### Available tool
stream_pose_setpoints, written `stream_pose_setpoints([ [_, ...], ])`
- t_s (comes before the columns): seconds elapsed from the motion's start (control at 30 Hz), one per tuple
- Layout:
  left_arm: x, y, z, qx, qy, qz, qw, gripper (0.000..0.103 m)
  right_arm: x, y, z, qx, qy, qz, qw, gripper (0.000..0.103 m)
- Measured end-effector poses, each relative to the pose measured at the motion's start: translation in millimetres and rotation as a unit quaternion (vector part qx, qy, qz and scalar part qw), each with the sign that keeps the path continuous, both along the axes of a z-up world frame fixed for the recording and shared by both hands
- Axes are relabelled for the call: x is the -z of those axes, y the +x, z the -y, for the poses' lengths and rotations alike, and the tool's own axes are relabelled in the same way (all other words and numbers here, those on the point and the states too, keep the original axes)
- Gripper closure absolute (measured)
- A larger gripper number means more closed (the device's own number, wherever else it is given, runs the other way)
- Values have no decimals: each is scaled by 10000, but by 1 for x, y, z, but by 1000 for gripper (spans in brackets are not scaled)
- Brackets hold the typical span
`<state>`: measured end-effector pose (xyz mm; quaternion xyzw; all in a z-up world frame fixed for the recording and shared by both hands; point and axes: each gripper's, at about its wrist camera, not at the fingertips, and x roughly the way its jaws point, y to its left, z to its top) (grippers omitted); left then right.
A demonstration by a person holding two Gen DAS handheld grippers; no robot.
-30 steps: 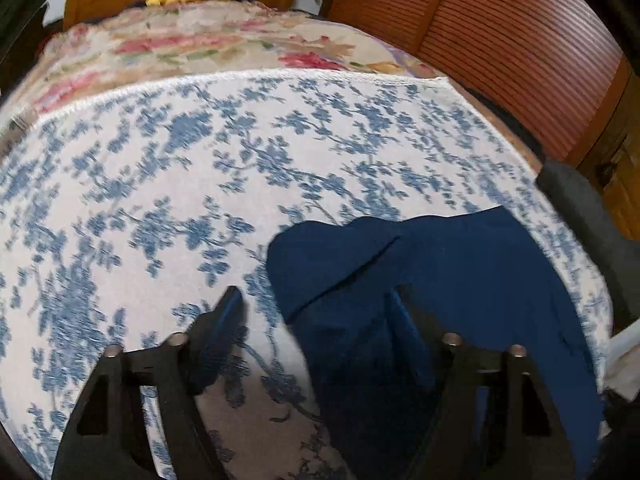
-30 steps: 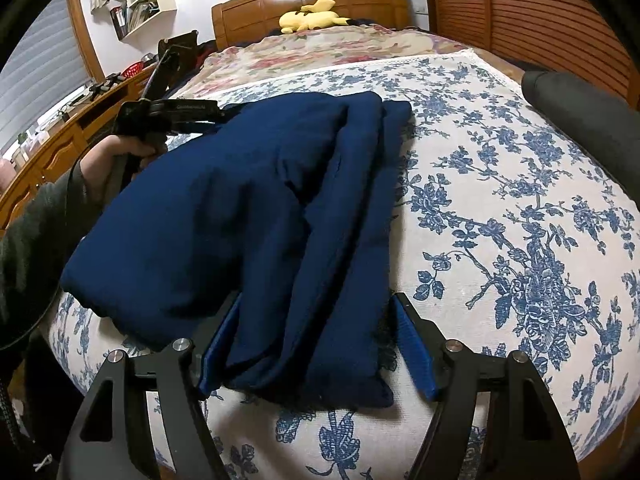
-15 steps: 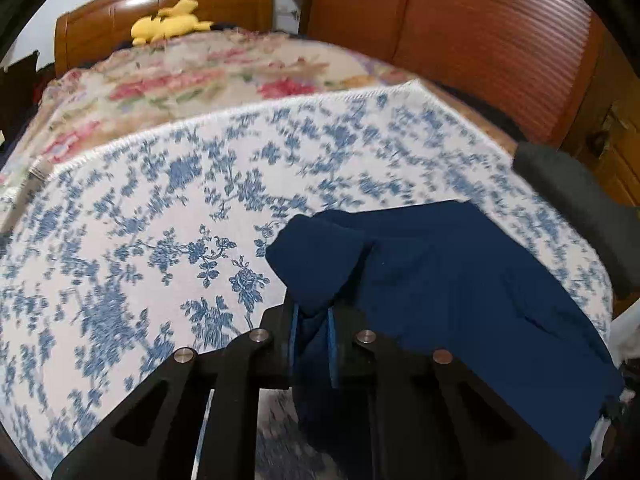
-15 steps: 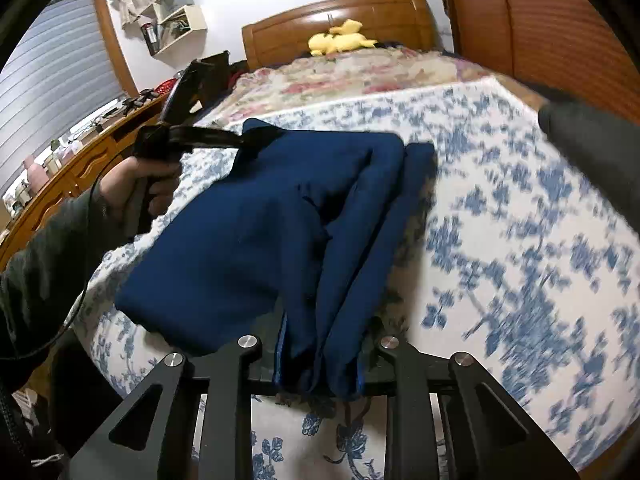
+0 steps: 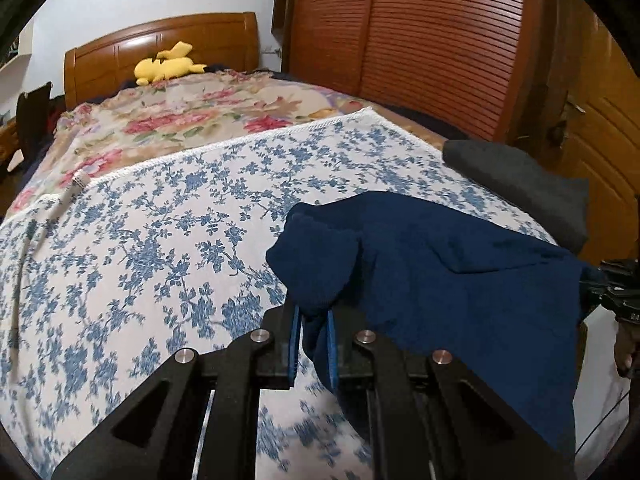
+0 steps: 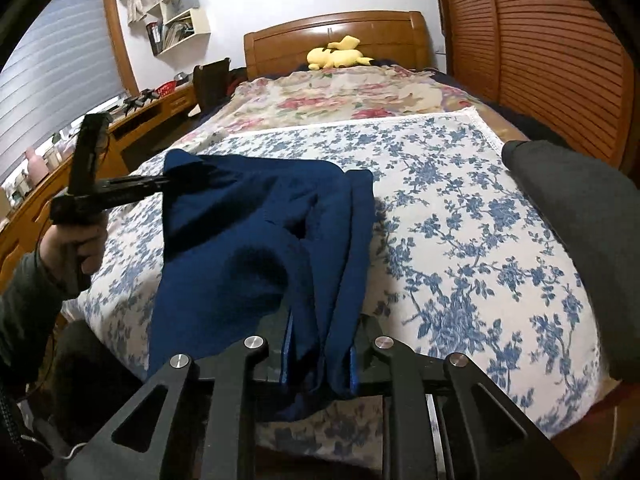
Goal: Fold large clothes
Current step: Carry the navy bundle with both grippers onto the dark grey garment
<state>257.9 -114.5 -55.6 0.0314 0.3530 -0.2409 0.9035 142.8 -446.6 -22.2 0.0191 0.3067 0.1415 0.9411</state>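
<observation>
Navy garment [image 6: 240, 240], soft and limp, sags over the floral bed [image 6: 460, 208]. Left gripper [image 5: 312, 338] clenches one bunched corner; right gripper [image 6: 320, 354], jaws closing, pinches several thick layers, probably a hem. Gripping edges prevents slipping.

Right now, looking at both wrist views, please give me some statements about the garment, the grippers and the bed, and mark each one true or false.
1. The left gripper pinches the navy garment. True.
2. The right gripper is empty. False: folds of the navy garment sit between its closing jaws.
3. A yellow plush toy lies by the wooden headboard. True.
4. The garment lies on a plain white sheet. False: the blue floral bedspread is under it.
5. A dark grey garment lies at the bedspread's edge. True.
</observation>
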Motion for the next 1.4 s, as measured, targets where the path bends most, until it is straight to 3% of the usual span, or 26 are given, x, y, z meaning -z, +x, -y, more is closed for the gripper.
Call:
stream_pose_setpoints([
  [0.37,-48,-41,10,35,254,519,9983,91,-34,-23,6,-38,-184,353,9992,84],
  [0.57,-72,-38,27,58,403,818,9958,91,-40,-20,22,-33,-107,566,9983,84],
  [0.77,-77,-22,60,164,481,830,9953,91,-33,-12,50,60,-26,550,9985,84],
  [1.03,-108,7,160,672,373,1053,9915,91,-62,-11,130,583,-32,689,9959,84],
  [1.4,-143,70,321,1268,-87,1342,9828,91,-129,-22,262,1684,-644,1243,9757,84],
])
